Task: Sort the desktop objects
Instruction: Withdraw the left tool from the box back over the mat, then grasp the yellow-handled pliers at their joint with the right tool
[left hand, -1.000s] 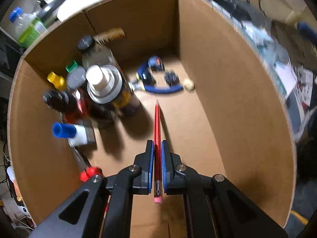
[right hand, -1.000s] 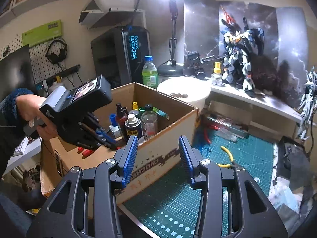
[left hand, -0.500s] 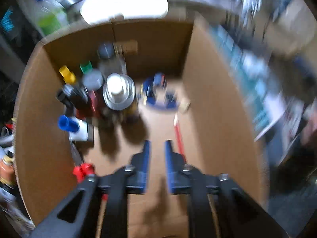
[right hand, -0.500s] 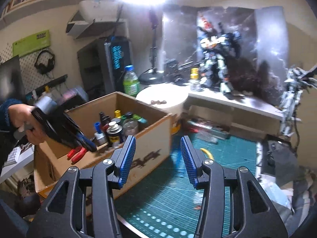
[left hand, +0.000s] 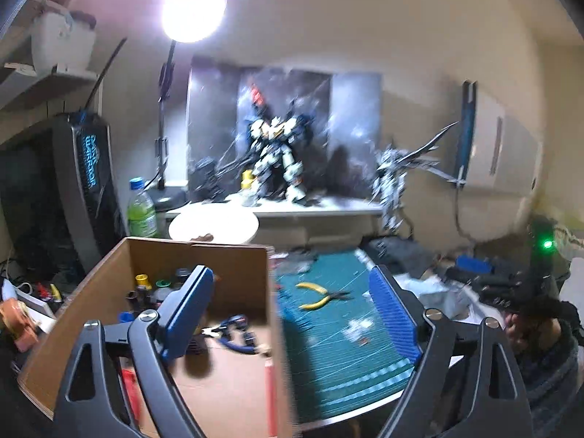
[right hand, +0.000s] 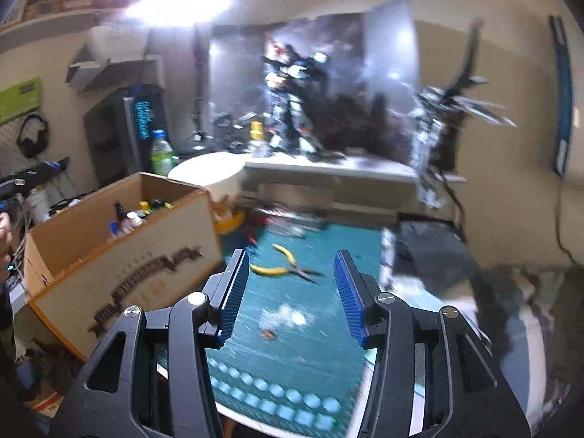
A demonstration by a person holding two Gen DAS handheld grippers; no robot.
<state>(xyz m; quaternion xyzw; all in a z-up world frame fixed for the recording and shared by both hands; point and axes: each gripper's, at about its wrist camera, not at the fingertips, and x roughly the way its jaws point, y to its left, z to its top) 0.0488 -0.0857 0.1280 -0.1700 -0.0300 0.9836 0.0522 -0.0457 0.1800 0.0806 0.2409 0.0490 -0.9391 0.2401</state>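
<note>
I've lifted my left tool (left hand: 292, 306) out of the box (left hand: 233, 255), now wide open; right tool (right hand: 290, 292) open over the pliers (right hand: 281, 268).

Your left gripper (left hand: 292, 292) is spread wide and holds nothing; its left finger hangs over the cardboard box (left hand: 109, 292), its right finger over the green cutting mat (left hand: 328, 346). At nine o'clock of the fingers the box holds upright bottles (left hand: 146, 284), with blue-handled pliers (left hand: 233, 339) lying on its floor. At twelve o'clock yellow-handled pliers (left hand: 314, 294) lie on the mat. Farther at twelve o'clock a blurred robot model (left hand: 273, 157) stands on a shelf.
</note>
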